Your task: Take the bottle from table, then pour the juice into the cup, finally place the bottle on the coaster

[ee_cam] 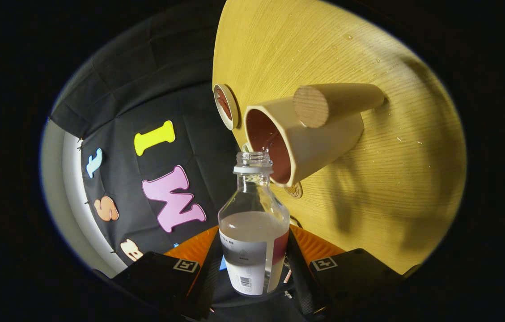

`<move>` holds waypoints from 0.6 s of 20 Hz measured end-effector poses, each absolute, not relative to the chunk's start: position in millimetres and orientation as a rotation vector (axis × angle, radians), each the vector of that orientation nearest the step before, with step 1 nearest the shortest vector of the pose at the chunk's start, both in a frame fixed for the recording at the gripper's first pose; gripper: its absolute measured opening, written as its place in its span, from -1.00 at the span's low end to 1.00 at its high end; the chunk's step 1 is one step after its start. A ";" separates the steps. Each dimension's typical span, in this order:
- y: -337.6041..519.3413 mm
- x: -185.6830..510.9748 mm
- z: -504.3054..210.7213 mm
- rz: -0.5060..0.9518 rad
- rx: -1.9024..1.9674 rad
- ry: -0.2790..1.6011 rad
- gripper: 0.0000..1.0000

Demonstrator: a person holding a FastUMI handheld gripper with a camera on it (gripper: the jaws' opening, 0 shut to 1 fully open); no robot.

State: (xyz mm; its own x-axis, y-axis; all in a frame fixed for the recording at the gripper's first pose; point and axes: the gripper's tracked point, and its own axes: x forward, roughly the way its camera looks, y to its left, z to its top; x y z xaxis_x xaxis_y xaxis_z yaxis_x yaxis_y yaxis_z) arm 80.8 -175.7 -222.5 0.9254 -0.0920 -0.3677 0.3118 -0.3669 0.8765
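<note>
Gripping the bottle (253, 232) by its labelled lower body, the claw (254, 268) has both fingers pressed on either side of it, and the whole view is rolled over, so the bottle looks tipped toward the cup (310, 143). Its open neck sits just at the cup's rim, and a thin thread of liquid seems to pass into the cup's dark inside. The pickup is done and the pour looks under way; pale juice remains in the bottle, roughly up to the label's top. Setting the bottle on the coaster (226, 106) is left; that round, pale-rimmed disc lies on the tabletop (404, 188) just beyond the cup, apart from it. The tabletop is light wood with a few droplets scattered on it; behind it hangs black cloth.
</note>
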 end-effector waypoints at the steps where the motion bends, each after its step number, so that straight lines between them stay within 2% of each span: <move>1: -175.0 81.3 -221.8 -0.427 1.909 0.160 0.52; 12: -171.6 82.5 -219.6 -0.426 1.970 0.178 0.52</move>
